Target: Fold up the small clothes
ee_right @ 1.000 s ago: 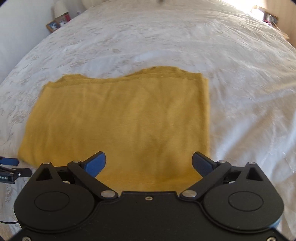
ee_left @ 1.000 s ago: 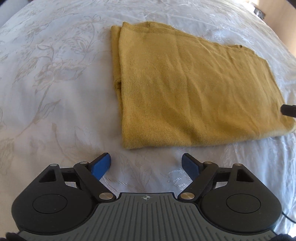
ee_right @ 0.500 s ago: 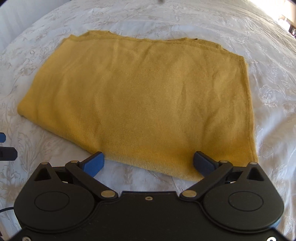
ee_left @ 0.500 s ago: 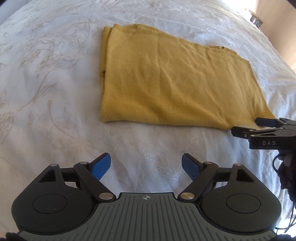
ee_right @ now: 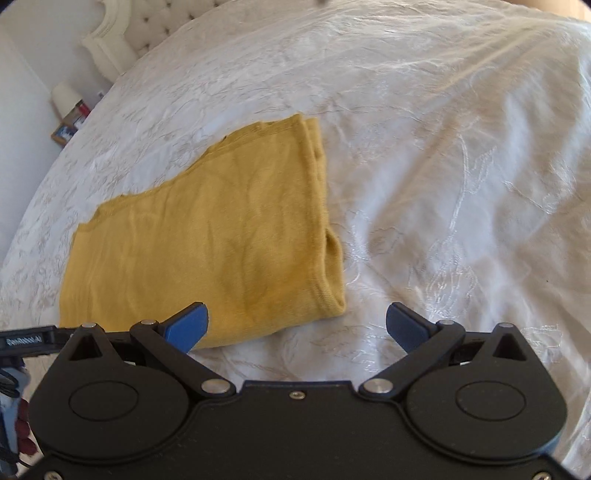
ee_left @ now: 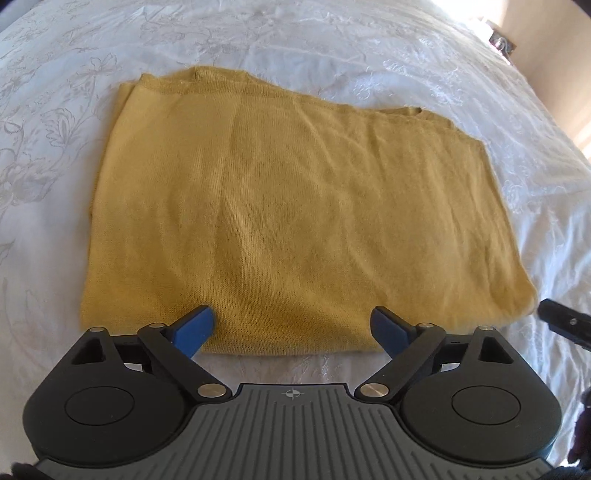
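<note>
Left gripper (ee_left: 291, 326): jaws opening, nothing between them, poised over the near hem of the yellow garment (ee_left: 288, 221) at 12 o'clock. Right gripper (ee_right: 297, 325): spread, empty, garment corner at 11 o'clock. Garment lies part-folded on the white bedspread (ee_right: 443, 147) (another fold pending, by judgement). Next: descend, pinch both near corners.

mustard knit garment (ee_left: 295, 206) — folded, flat | on white bedspread (ee_left: 424, 74) | apparently two layers

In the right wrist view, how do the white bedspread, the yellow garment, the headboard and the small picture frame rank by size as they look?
Largest to smallest, as they look in this view:
1. white bedspread
2. yellow garment
3. headboard, only partly in view
4. small picture frame

The headboard and the frame are farther away, so their true sizes remain unsure.
</note>
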Demonstrator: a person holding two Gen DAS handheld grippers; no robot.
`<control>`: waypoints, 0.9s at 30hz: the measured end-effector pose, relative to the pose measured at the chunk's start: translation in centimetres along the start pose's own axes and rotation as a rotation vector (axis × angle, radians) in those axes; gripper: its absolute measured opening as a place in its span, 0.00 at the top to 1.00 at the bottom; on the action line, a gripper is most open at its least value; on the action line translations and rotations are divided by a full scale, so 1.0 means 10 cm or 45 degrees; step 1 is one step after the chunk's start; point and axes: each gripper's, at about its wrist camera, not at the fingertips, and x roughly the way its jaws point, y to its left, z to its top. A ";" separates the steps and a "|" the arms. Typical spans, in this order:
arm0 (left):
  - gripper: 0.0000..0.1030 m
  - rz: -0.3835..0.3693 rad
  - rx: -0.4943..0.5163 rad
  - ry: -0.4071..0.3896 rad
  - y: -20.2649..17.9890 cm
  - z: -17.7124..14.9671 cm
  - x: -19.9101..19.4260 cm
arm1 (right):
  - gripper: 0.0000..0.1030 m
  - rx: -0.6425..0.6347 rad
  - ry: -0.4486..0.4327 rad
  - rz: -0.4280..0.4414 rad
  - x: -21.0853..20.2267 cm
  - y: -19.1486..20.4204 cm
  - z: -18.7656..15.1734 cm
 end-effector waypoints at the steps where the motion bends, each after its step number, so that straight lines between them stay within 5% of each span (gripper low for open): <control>1: 0.10 0.010 -0.006 0.019 -0.01 0.00 0.06 | 0.01 0.025 -0.003 0.003 0.02 -0.06 0.05; 4: 0.08 0.045 0.019 0.050 -0.03 -0.03 0.17 | 0.01 0.043 0.040 -0.030 0.14 -0.18 0.15; 8: 0.00 0.065 0.084 0.072 -0.10 -0.05 0.24 | 0.01 -0.100 0.179 -0.205 0.39 -0.30 0.12; 12: 0.00 0.073 0.074 0.078 -0.10 -0.06 0.25 | 0.01 -0.103 0.164 -0.167 0.29 -0.40 0.13; 18: 0.00 0.095 0.065 0.059 -0.11 -0.08 0.27 | 0.01 -0.035 -0.015 0.166 0.12 -0.45 0.41; 23: 0.00 0.124 0.069 0.054 -0.15 -0.10 0.28 | 0.01 0.046 0.089 0.385 0.49 -0.46 0.66; 27: 0.00 0.129 0.069 0.067 -0.17 -0.09 0.28 | 0.00 0.004 0.201 0.450 0.80 -0.38 0.76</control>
